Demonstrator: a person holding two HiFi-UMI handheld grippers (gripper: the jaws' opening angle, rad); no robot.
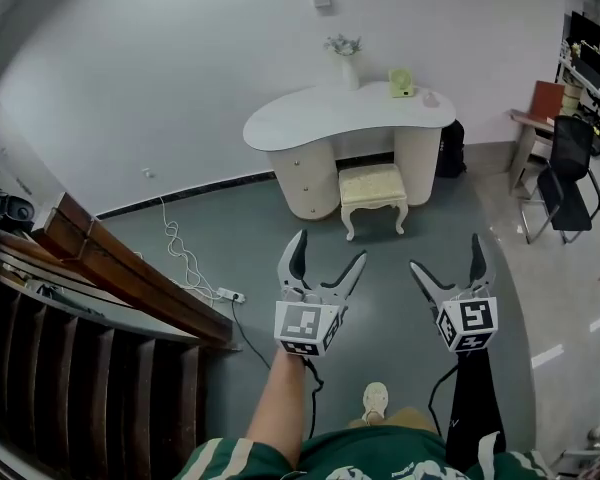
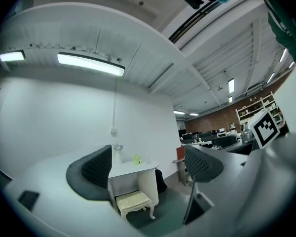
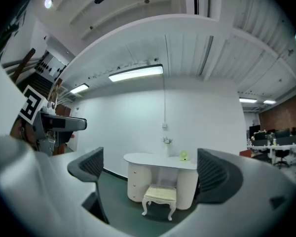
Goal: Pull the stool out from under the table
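Note:
A cream stool [image 1: 372, 190] with curved white legs stands half under a white kidney-shaped table [image 1: 346, 116] against the far wall. The stool [image 2: 133, 201] shows low between the left jaws, and the stool [image 3: 160, 196] sits centred between the right jaws, below the table [image 3: 160, 160]. My left gripper [image 1: 324, 252] and right gripper [image 1: 446, 256] hang side by side over the green floor, well short of the stool. Both are open and hold nothing.
A wooden stair rail [image 1: 130, 273] and dark steps fill the left. A white power strip [image 1: 230, 295] with its cable lies on the floor nearby. A black office chair [image 1: 570, 173] stands at right. A vase [image 1: 346, 63] and a green fan [image 1: 401, 82] sit on the table.

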